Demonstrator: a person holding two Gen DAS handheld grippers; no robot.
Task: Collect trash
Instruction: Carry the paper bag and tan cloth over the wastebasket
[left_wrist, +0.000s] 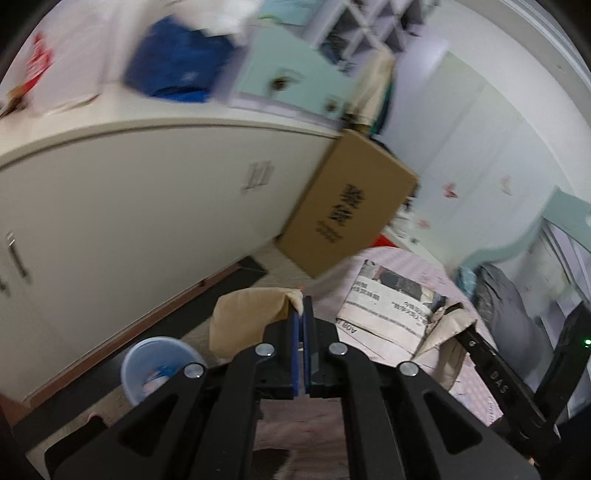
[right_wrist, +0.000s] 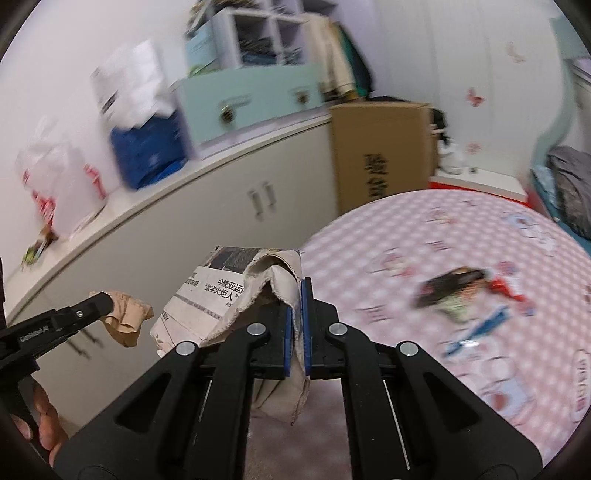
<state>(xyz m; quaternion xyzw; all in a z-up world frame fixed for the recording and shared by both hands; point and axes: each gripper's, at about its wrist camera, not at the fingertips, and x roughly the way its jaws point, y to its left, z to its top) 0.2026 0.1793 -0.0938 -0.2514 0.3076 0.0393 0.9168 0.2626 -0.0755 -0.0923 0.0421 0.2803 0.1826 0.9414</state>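
Left gripper (left_wrist: 303, 306): pads together on a corner of a tan paper (left_wrist: 247, 317); the sheet hangs off to the left of the jaws, clear of the floor.
Right gripper (right_wrist: 298, 291): clamped on a fold of newspaper (right_wrist: 221, 295); the rest droops left and below the fingers.
Why held so: both pinch by an edge, probably so each piece can be carried without crumpling further.
Bin (left_wrist: 159, 363): pale blue, open top, on the floor just left of and below the left gripper; some scraps already inside. Likely the drop point.
Remaining trash: small wrappers (right_wrist: 476, 295) on the pink checked tablecloth (right_wrist: 443, 229), blurred.
Edges: cabinet (left_wrist: 129, 221) front runs close behind the bin; cardboard box (left_wrist: 351, 203) leans at its end.
Room: open floor strip between cabinet and table; narrow, so the newspaper may brush the table rim.
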